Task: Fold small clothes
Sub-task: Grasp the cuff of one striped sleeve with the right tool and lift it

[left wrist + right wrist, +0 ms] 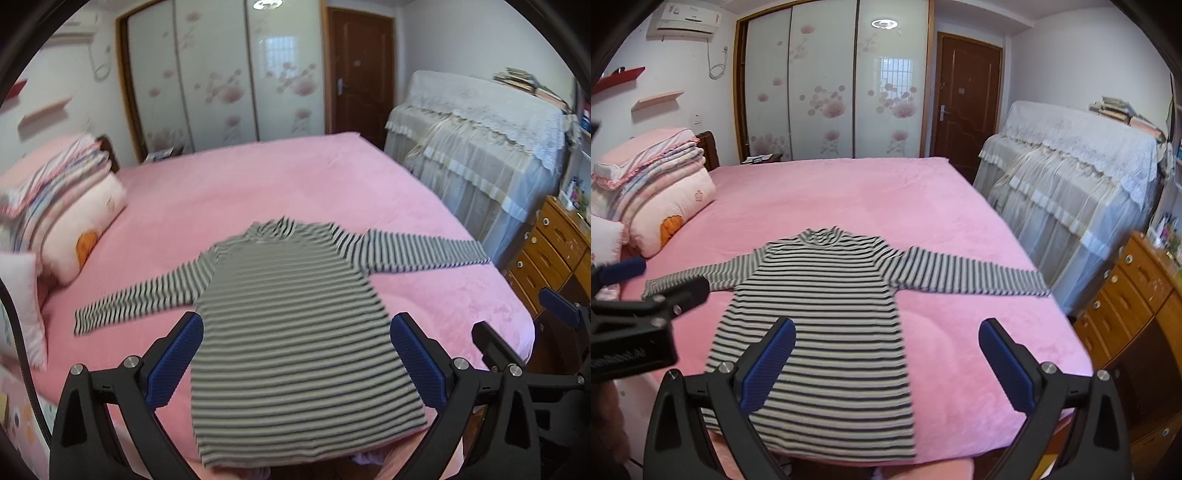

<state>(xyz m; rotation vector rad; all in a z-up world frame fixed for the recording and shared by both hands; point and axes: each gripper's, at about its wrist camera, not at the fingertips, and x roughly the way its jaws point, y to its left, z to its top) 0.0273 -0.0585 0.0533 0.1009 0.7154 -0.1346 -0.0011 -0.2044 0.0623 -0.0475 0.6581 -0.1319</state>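
Observation:
A black-and-white striped long-sleeved shirt (295,332) lies flat on the pink bed (258,184), collar away from me, both sleeves spread out. It also shows in the right wrist view (820,332). My left gripper (295,354) is open and empty above the shirt's lower body. My right gripper (886,358) is open and empty above the shirt's right hem and the bare bed. The right gripper shows at the right edge of the left wrist view (524,328); the left gripper shows at the left edge of the right wrist view (653,280).
Folded quilts and pillows (653,192) are stacked at the bed's left. A lace-covered piece of furniture (1071,184) and a wooden drawer chest (1126,306) stand to the right. Wardrobe doors (831,92) and a brown door (967,96) are behind.

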